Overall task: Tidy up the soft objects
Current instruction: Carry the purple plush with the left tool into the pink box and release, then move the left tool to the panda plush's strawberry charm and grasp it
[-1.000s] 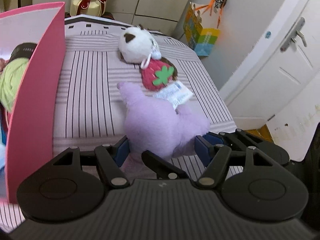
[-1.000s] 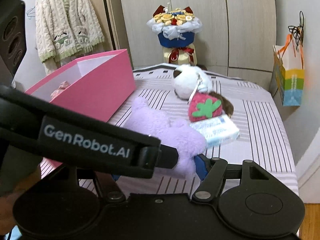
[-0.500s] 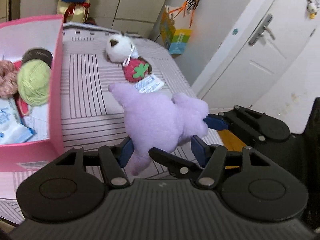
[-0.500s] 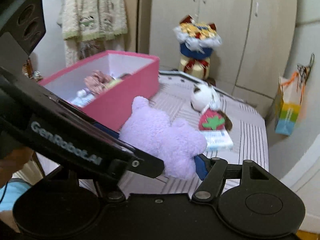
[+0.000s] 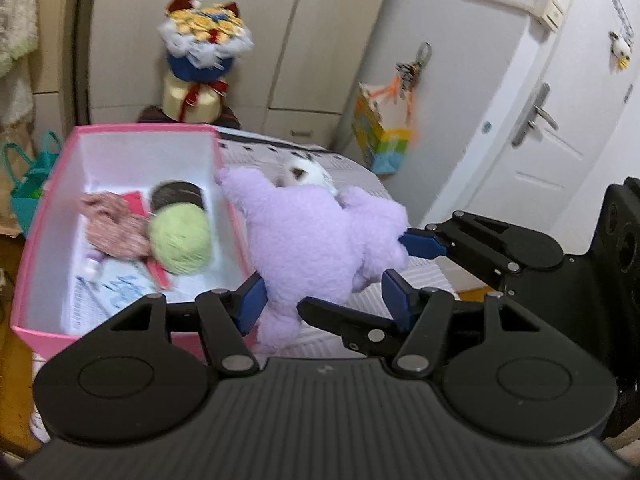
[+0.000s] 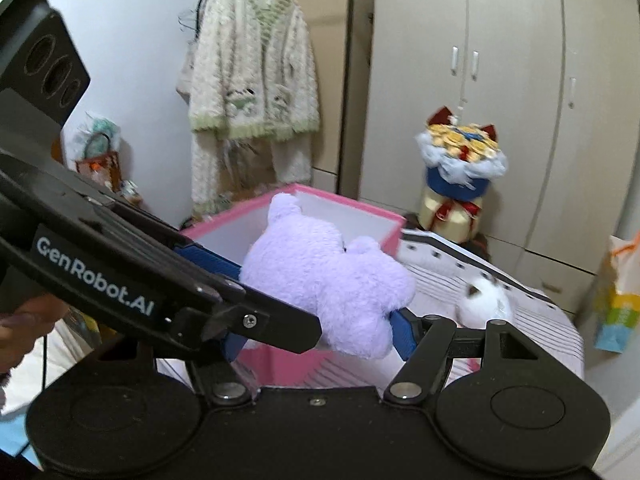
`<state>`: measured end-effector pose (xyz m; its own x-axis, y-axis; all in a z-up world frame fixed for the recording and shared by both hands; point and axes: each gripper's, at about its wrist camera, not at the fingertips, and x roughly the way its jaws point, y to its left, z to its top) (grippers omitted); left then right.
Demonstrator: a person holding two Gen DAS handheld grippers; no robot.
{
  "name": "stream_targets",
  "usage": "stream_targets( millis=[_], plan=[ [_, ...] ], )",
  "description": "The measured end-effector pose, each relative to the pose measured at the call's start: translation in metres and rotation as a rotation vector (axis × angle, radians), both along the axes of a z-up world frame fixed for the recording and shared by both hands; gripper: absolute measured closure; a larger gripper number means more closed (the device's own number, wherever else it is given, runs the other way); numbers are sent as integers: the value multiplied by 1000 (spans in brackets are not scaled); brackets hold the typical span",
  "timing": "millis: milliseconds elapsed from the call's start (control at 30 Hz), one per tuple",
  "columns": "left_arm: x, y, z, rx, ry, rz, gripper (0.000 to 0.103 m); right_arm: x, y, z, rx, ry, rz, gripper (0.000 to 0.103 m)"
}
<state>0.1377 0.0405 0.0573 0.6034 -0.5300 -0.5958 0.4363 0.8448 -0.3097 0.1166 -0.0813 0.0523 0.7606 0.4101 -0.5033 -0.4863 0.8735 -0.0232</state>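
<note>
A purple plush toy (image 5: 312, 240) hangs in the air beside the right wall of the pink box (image 5: 36, 240). My left gripper (image 5: 322, 300) is shut on its lower body, with blue pads on both sides. My right gripper (image 6: 316, 340) is shut on the same purple plush toy (image 6: 328, 276) from the other side; one of its fingers (image 5: 424, 245) presses the toy's right end. The left gripper's fingers (image 6: 208, 258) cross the right wrist view. In that view the plush overlaps the pink box (image 6: 360, 216). A white plush (image 5: 306, 172) lies behind on the striped cloth (image 5: 420, 276).
Inside the box lie a green yarn ball (image 5: 180, 240), a pinkish knitted piece (image 5: 116, 228), a dark round thing (image 5: 176, 196) and a tissue pack (image 5: 116, 288). A bouquet (image 5: 204, 40), a paper bag (image 5: 380, 140), a door (image 5: 540, 120) and a hanging cardigan (image 6: 252, 80) surround the table.
Both grippers have lifted the purple plush off the striped cloth and carried it left, up to the pink box. The white plush and strawberry toy stayed behind.
</note>
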Motion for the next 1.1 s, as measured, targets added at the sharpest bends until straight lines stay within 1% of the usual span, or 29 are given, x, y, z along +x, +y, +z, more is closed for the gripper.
stream_targets(
  millis=[100, 267, 367, 700, 800, 900, 967, 1100],
  plan=[
    [11, 20, -1, -3, -2, 44, 43, 21, 16, -4, 30, 26, 30, 29],
    [39, 49, -14, -19, 48, 119, 43, 58, 42, -19, 56, 89, 74, 27],
    [54, 61, -24, -25, 79, 145, 42, 73, 51, -30, 68, 138, 82, 27],
    [83, 80, -57, -58, 165, 191, 42, 102, 71, -50, -12, 220, 112, 27],
    [84, 79, -63, -52, 171, 207, 41, 106, 75, -54, -52, 229, 101, 27],
    [83, 78, -65, -42, 173, 213, 39, 106, 72, -56, -70, 235, 78, 27],
    [78, 77, -63, -31, 154, 214, 35, 102, 67, -53, -49, 233, 90, 27],
    [62, 78, -49, -9, 104, 232, 35, 86, 48, -39, 38, 233, 123, 25]
  ],
)
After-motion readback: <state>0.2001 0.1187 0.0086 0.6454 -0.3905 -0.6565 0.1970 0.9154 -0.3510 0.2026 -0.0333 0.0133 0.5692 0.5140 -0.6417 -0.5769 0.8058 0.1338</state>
